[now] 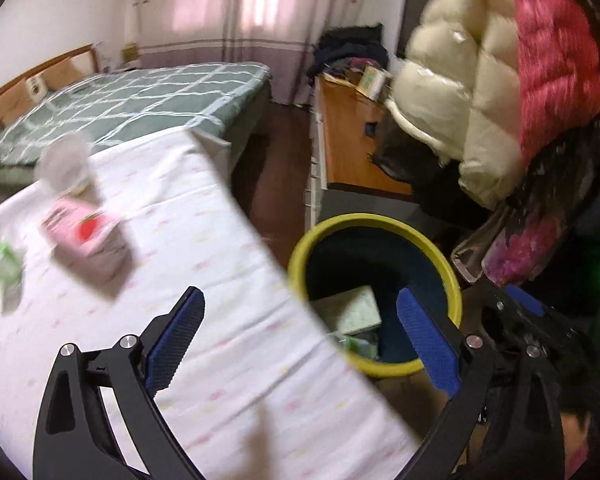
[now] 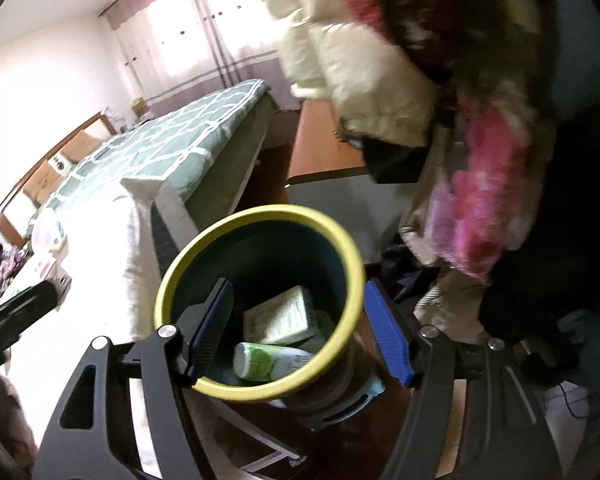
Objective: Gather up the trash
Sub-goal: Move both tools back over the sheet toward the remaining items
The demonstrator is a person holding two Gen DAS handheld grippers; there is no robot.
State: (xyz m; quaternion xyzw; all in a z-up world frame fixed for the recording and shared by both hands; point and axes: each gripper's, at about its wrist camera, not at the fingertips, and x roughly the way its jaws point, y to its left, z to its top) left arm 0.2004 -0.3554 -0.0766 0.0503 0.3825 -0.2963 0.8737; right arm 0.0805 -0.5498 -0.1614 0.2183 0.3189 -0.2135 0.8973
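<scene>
Both hand-held grippers released, nothing between the pads. My right hand-held gripper (image 2: 300,332) hangs over the yellow-rimmed bin (image 2: 204,258), where a carton (image 2: 284,314) and a green-labelled bottle (image 2: 268,362) lie — drop step looks done. Left hand-held gripper (image 1: 300,340) straddles the table (image 1: 228,360) edge beside the bin. Remaining trash: pink carton (image 1: 86,240), green wrapper (image 1: 4,266), well apart from me. Next — swing left, line the jaws up on the pink carton.

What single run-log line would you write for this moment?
left gripper: open, empty | right gripper: open, over bin | bin holds carton, bottle | pink box on table
</scene>
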